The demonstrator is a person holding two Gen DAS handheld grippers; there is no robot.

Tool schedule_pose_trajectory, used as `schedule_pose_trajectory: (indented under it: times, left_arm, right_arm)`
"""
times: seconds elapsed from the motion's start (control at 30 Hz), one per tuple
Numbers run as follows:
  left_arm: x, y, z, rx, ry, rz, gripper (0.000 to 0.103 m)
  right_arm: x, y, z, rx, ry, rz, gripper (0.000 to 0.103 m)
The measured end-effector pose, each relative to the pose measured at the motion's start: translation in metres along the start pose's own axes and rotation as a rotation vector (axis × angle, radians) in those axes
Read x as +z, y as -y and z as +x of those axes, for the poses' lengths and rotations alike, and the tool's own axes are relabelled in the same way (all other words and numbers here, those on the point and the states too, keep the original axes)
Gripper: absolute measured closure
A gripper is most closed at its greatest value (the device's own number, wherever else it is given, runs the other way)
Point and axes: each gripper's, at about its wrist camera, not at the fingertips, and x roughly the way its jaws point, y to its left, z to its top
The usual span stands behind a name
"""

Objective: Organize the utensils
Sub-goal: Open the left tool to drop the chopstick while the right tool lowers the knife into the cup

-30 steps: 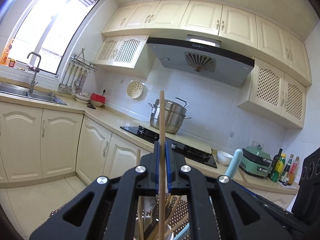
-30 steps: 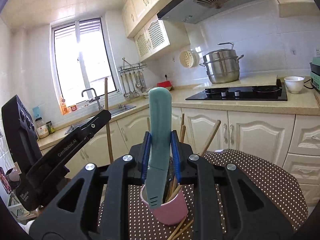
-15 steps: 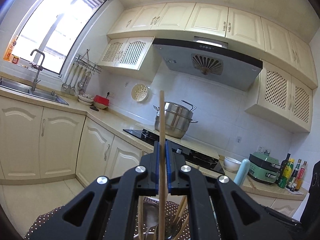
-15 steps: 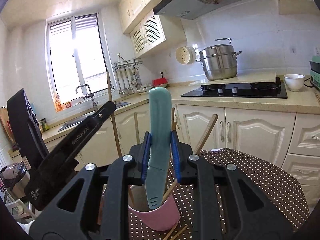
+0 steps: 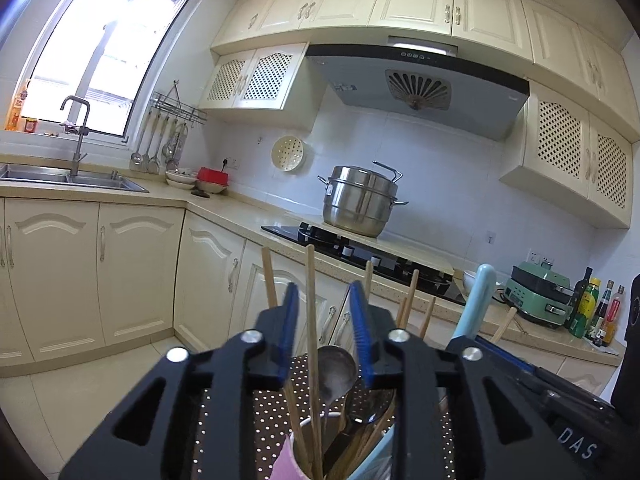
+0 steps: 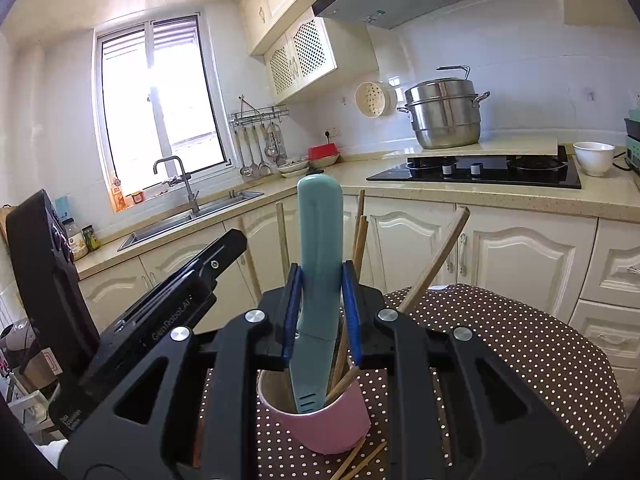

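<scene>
Two tongs work over one pink cup (image 6: 320, 420). The left tongs (image 5: 326, 332) have just been opening – their blue pads stand apart, a wooden chopstick (image 5: 311, 320) upright between them and touching neither, its lower end down in the cup. The right tongs (image 6: 322, 312) are clamped on a teal-handled utensil (image 6: 320, 248), its lower end inside the cup among other chopsticks. The cup stands on a brown polka-dot desk (image 6: 500, 360); two loose chopsticks (image 6: 360, 460) lie beside it.
</scene>
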Motion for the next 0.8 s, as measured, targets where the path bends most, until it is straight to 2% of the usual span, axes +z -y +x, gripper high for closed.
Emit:
schedule_pose_trajectory:
  times: [0.07,0.13,0.33,0.63,0.7,0.8]
  left_arm:
    - [0.0,-0.003,-0.006,0.017,0.004,0.008,0.066]
    - [0.0,-0.002,-0.01,0.063,-0.009,0.042,0.062]
    - [-0.002,-0.005,-0.02,0.146,-0.052,0.09,0.061]
    - [0.001,-0.006,-0.038,0.191,-0.057,0.144,0.06]
    - [0.001,-0.006,-0.04,0.193,-0.061,0.151,0.054]
    - [0.0,-0.008,-0.046,0.199,-0.059,0.157,0.051]
  right_arm:
    - [-0.001,-0.003,0.0,-0.001,-0.004,-0.002,0.082]
    - [-0.001,-0.006,0.001,-0.003,-0.006,-0.004,0.082]
    - [-0.005,-0.013,0.004,-0.005,-0.025,-0.007,0.082]
    - [-0.011,-0.016,0.008,-0.019,-0.048,-0.006,0.082]
    - [-0.012,-0.016,0.01,-0.023,-0.058,-0.005,0.082]
    - [-0.016,-0.017,0.013,-0.029,-0.071,-0.008,0.082]
